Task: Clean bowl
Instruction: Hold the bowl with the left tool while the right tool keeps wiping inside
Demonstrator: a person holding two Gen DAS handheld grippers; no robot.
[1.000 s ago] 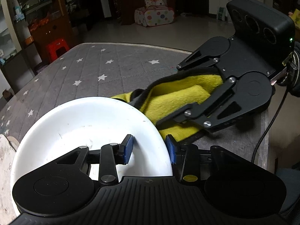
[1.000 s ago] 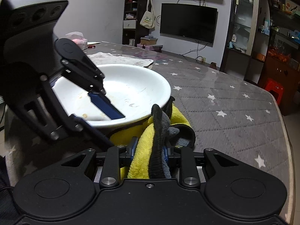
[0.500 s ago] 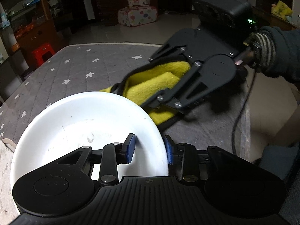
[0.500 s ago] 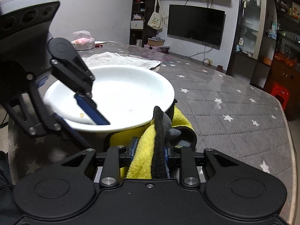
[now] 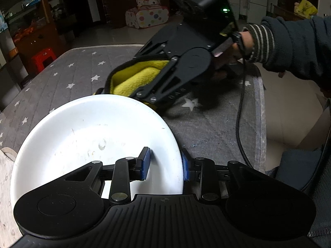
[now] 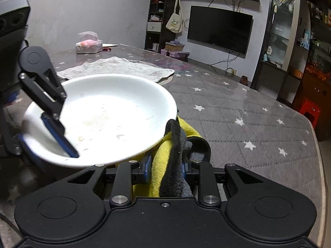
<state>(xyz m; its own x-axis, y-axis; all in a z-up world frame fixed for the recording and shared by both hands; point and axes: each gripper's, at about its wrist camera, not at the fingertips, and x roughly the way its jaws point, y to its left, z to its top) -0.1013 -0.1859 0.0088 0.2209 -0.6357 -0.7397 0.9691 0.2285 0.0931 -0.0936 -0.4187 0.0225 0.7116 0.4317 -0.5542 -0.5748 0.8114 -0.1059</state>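
While my left tool (image 5: 165, 164) pinches the near rim of the bowl (image 5: 97, 136), jaws on either side of the wall w/ the pads closed on it, the dirty inside faces up. My right tool (image 6: 165, 170), clamped on the yellow cloth (image 6: 163, 161), sits just under the rim opposite, so the cloth must go up & over it, leftwards into the bowl.

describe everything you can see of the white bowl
The white bowl is wide, shallow and glossy, like glazed ceramic, with faint smears and small food specks inside. It looks tilted and raised over the grey star-patterned tablecloth. The left gripper straddles its near rim, one blue pad inside and one outside, apparently clamping it. The yellow and grey cloth, clamped in the right gripper, sits just under the rim's edge.
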